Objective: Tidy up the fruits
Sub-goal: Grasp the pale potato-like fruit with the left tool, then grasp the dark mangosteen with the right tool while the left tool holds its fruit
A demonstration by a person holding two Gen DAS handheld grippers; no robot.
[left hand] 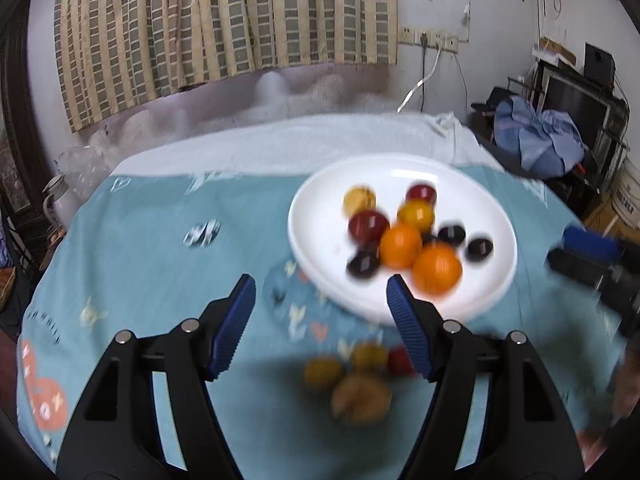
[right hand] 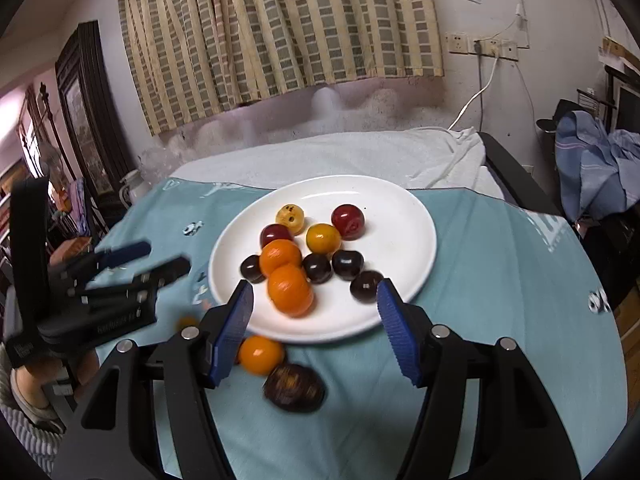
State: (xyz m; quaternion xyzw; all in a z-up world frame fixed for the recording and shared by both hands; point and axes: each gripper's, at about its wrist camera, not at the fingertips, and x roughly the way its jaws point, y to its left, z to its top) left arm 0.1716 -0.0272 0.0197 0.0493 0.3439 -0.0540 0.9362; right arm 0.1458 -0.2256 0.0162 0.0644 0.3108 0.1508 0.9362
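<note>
A white plate on the blue tablecloth holds several small fruits: two oranges, dark plums, red plums and yellow ones. Loose fruit lies on the cloth in front of the plate: an orange-yellow fruit and a brown round fruit. My right gripper is open and empty, just above the plate's near rim. My left gripper is open and empty, left of the plate, above blurred loose fruits. The left gripper also shows in the right wrist view.
A blue patterned cloth covers the table, with a white towel along the back. A curtain and wall sockets are behind. Clothes and dark furniture stand at the right. A kettle sits off the left edge.
</note>
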